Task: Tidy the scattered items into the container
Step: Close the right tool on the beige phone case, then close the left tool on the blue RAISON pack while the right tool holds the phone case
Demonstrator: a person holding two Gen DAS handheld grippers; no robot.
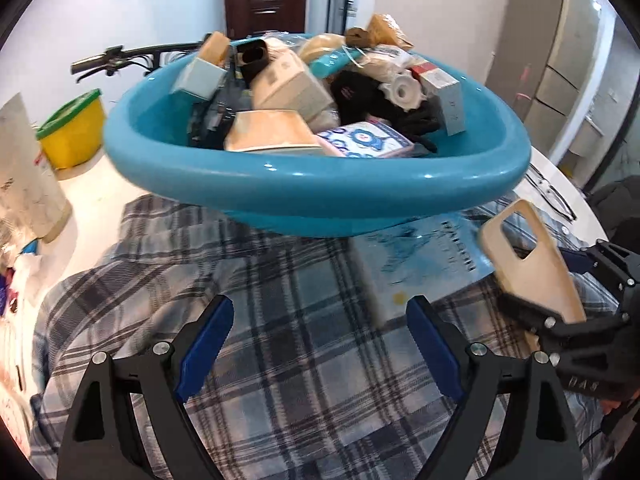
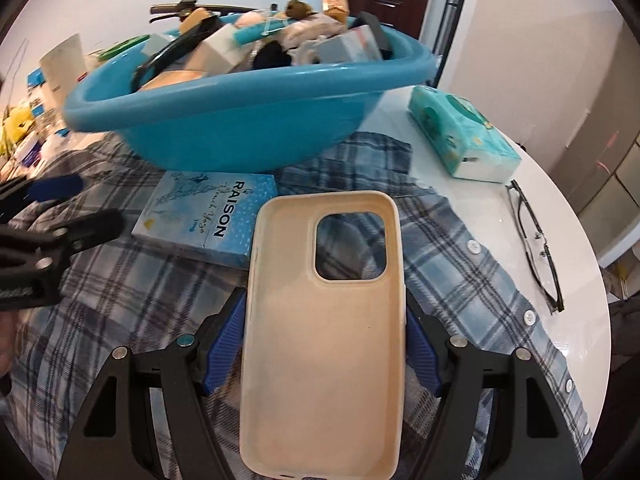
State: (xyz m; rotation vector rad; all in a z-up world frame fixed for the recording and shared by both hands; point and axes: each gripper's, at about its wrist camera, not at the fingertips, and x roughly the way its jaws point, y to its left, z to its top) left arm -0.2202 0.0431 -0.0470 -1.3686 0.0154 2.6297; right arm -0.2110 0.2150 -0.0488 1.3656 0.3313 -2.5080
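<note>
- The right tongs hold a tan phone case above the plaid shirt.
- The left tongs are wide and hold nothing.
- The full blue tub sits on the shirt, maybe touching the blue box.

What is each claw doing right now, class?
Left claw: open, holding nothing.
Right claw: closed on the beige phone case.

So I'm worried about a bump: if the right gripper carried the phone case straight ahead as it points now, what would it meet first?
Probably the blue RAISON box, lying on the plaid shirt ahead of the phone case; beyond it stands the blue basin. Depth is unclear.
</note>
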